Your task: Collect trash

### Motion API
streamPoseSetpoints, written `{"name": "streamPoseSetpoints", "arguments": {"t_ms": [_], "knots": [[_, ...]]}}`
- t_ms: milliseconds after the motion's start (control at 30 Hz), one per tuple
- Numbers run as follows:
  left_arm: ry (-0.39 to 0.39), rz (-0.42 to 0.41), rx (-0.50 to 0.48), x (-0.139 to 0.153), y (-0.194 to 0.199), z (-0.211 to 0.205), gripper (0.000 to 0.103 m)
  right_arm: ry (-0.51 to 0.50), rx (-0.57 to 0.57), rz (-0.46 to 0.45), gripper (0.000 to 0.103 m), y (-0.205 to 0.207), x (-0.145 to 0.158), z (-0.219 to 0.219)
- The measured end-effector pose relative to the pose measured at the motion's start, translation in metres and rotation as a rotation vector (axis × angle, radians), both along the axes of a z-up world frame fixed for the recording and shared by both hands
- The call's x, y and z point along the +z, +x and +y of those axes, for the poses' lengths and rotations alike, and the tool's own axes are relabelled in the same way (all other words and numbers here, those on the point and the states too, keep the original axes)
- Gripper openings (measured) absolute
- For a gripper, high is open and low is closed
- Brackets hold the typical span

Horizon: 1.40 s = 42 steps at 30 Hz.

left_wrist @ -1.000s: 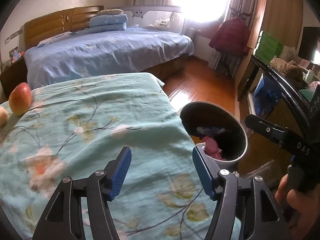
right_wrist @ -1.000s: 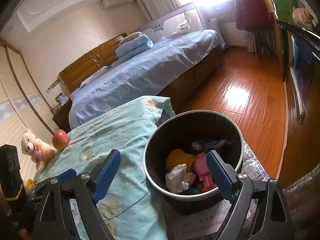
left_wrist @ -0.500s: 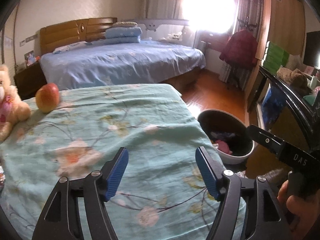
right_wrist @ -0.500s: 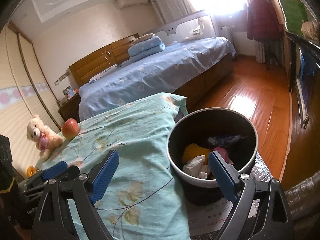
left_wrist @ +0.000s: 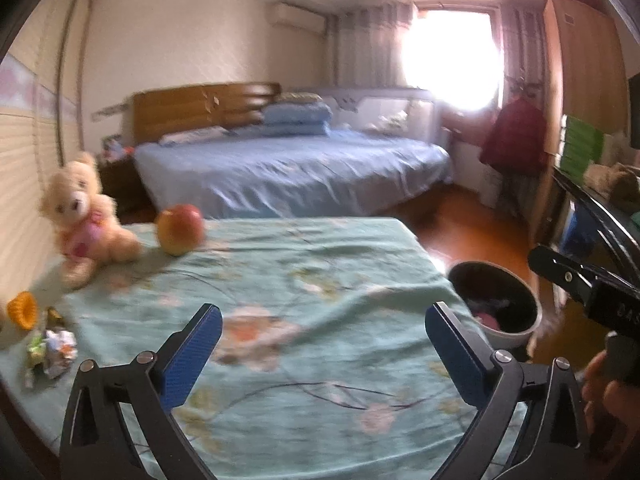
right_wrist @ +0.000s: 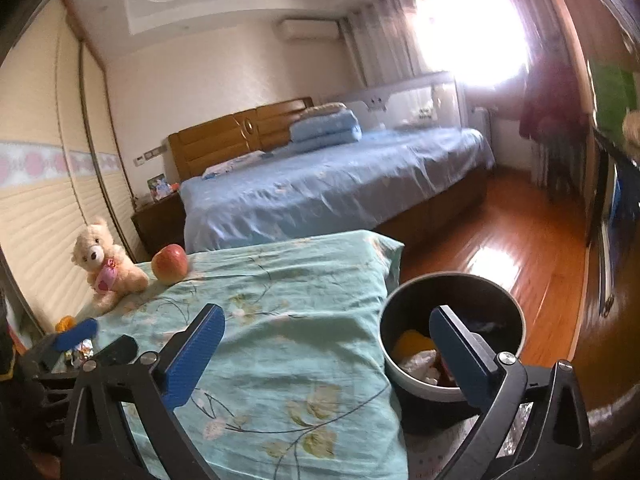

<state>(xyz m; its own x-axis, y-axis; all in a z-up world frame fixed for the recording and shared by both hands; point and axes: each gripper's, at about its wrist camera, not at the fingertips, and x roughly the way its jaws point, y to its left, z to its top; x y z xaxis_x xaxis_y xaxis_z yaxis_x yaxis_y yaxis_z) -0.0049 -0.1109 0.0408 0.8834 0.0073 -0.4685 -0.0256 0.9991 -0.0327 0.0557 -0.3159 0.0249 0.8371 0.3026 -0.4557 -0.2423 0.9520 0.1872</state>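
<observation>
**Between pickups: both grippers empty, next scrap at table's L edge**

Left gripper (left_wrist: 323, 344) spread wide, nothing btwn its blue pads; hovers over the floral teal tablecloth (left_wrist: 304, 280). Right gripper (right_wrist: 327, 344) likewise wide apart & empty, held near the trash bin (right_wrist: 452, 320), which sits off the table's R edge and already has a yellow piece, white crumpled paper & pink bits inside.

Remaining trash: crumpled wrapper (left_wrist: 54, 346) at near-L edge of the cloth, w/ an orange cup-like item (left_wrist: 23, 312) just beside it. Can't tell if the orange thing counts as trash. Teddy bear (left_wrist: 86, 216) & apple (left_wrist: 179, 229) stand farther back; prob. not trash.

Step in hand, as I judge it: reach for the next piece. Next move calls for swinging the L gripper left & down to straddle the wrapper, pinch lightly w/o snagging the cloth, then carry across to the bin. View is motion-blurred, so the wrapper's exact shape is unclear.
</observation>
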Motion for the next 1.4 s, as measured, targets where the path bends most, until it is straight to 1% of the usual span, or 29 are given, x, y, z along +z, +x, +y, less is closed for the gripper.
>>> {"name": "streamPoseSetpoints", "arguments": {"t_ms": [100, 167, 233, 333, 467, 700, 1200, 1400], "knots": [[0.024, -0.027, 0.031, -0.006, -0.009, -0.001, 0.103, -0.036, 0.010, -0.015, 0.103, -0.003, -0.009, 0.013], [0.034, -0.059, 0.056, -0.009, -0.015, -0.002, 0.103, -0.054, 0.014, -0.032, 0.103, -0.006, -0.016, 0.018], [0.047, -0.081, 0.078, -0.014, -0.018, -0.003, 0.103, -0.059, 0.006, -0.052, 0.103, -0.009, -0.023, 0.022], [0.063, -0.101, 0.091, -0.022, -0.021, -0.006, 0.103, -0.049, 0.010, -0.057, 0.103, -0.011, -0.033, 0.026], [0.092, -0.134, 0.107, -0.032, -0.029, -0.010, 0.103, -0.069, 0.016, -0.059, 0.103, -0.013, -0.041, 0.033], [0.098, -0.136, 0.111, -0.040, -0.031, -0.010, 0.103, -0.073, 0.010, -0.069, 0.103, -0.016, -0.044, 0.035], [0.079, -0.126, 0.102, -0.039, -0.029, -0.003, 0.103, -0.082, 0.025, -0.100, 0.103, -0.022, -0.038, 0.034], [0.077, -0.129, 0.101, -0.038, -0.029, -0.003, 0.103, -0.083, 0.032, -0.099, 0.103, -0.022, -0.037, 0.035]]}}
